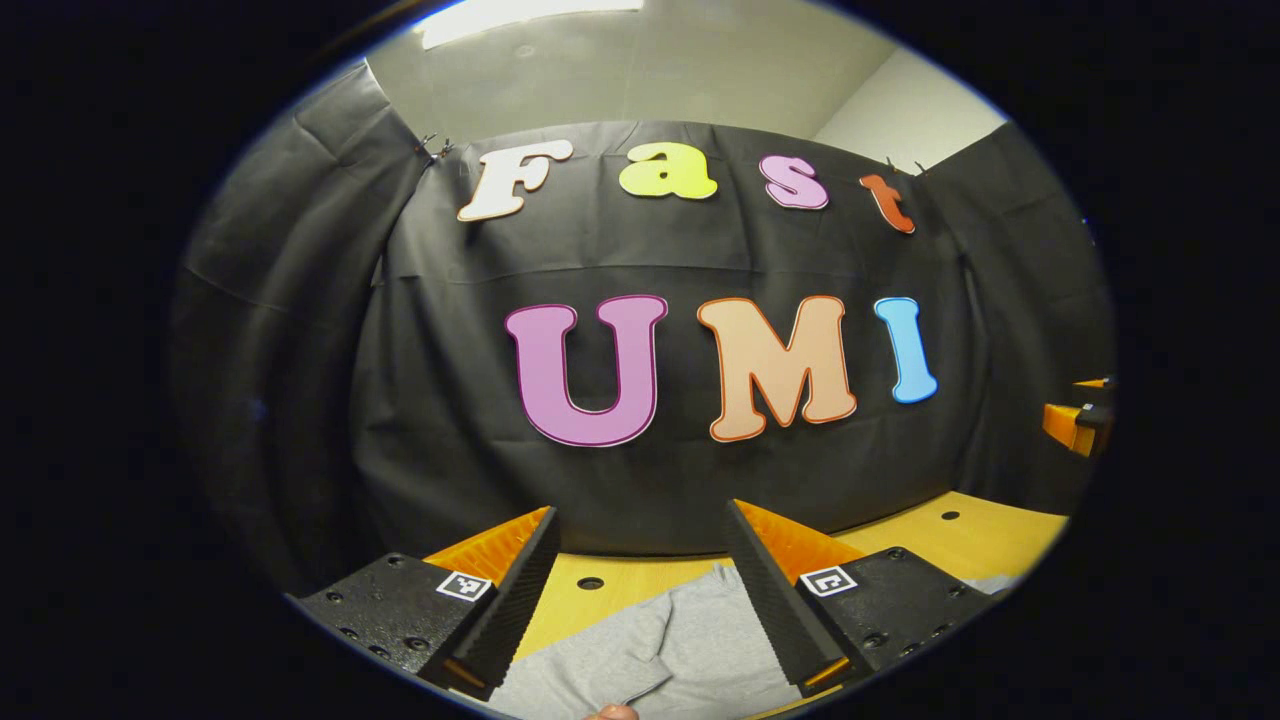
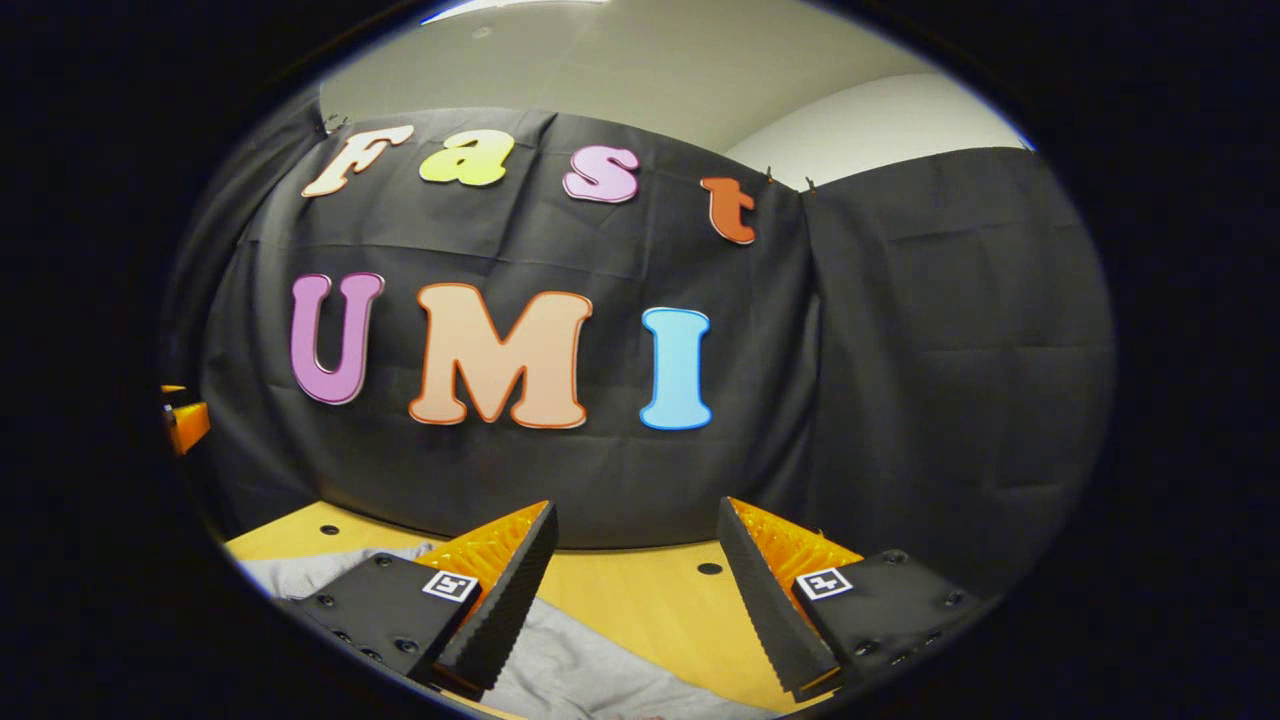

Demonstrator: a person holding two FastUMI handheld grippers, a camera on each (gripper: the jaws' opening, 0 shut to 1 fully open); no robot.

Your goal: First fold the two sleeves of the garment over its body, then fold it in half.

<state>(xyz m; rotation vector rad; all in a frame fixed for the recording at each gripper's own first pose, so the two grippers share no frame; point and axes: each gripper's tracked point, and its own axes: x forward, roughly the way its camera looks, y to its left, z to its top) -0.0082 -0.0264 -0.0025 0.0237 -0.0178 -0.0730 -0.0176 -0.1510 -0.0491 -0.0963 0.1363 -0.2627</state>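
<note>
In the left gripper view, the left gripper (image 1: pixel 640 520) is held above the bench (image 1: pixel 960 535) with its fingers (image 1: pixel 510 600) spread wide apart and nothing between them. Below and between them lies the grey garment (image 1: pixel 690 640), flat on the wooden bench, with a folded edge showing near the bottom of the view. The bench top has small round holes (image 1: pixel 590 582) in it, and behind it hangs the black cloth wall (image 1: pixel 450 420) of the booth. At the far right edge of this view part of the other gripper can be seen, well apart.

In the right gripper view, the right gripper (image 2: pixel 635 515) also hangs over the bench (image 2: pixel 640 600), its fingers (image 2: pixel 770 600) standing wide apart and holding nothing. The garment (image 2: pixel 570 670) lies on the bench under and beside the finger on the left of the view, stretching off toward the left edge (image 2: pixel 300 570). Bare wood shows between the fingers. Neither gripper touches the garment.
</note>
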